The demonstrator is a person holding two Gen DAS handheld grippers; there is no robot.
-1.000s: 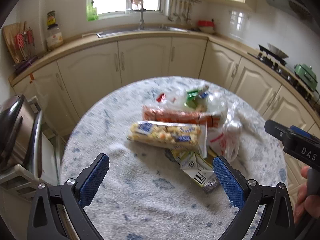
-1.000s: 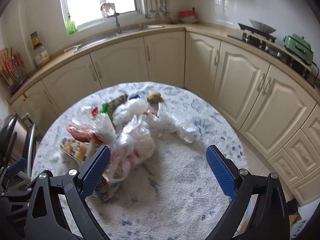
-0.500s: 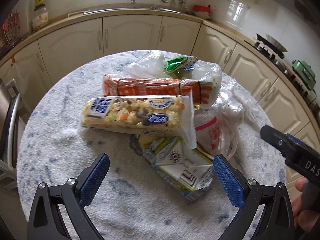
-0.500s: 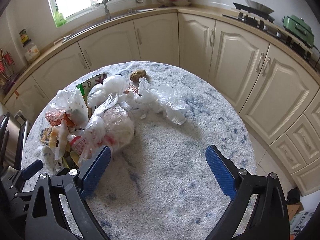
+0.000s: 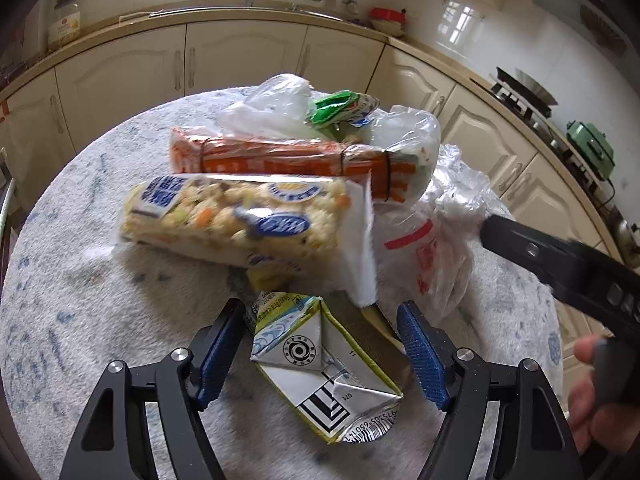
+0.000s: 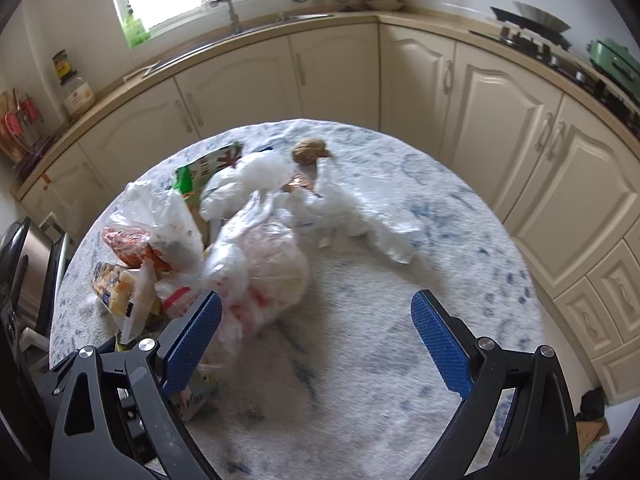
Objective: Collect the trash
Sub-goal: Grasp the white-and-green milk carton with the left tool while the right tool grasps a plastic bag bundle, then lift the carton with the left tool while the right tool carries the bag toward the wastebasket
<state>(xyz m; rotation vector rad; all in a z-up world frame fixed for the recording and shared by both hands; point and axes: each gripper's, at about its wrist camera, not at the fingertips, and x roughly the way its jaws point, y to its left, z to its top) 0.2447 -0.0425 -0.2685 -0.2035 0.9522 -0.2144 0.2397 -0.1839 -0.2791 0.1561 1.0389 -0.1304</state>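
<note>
Carton (image 5: 324, 364) first, by the look of it: a flattened drink carton lies on the round worktop (image 5: 100, 320) at the near edge of the trash pile, straight ahead of the left gripper (image 5: 322, 354) and between its two blue fingers (image 5: 222, 354). Those fingers have just been closing and now stand at a middling gap. The left one is just beside the carton's edge, the right one still apart from it, so nothing is held yet. The carton's long axis runs away from the camera with a slight slant to the right, so the fingers bracket its short width, which suits a pinch across it.

Behind it, partly overlapping its far end, lies a snack bag (image 5: 240, 220), with an orange packet (image 5: 288, 158) and clear plastic bags (image 5: 436, 216) beyond; all lie crosswise.

The right gripper (image 6: 316, 340) hangs over bare worktop with fingers wide and empty, a knotted plastic bag (image 6: 260, 264) at its left finger. The left hand is clearly nearer the carton. The next move is probably a short dip and squeeze, keeping clear of the snack bag's loose end.
</note>
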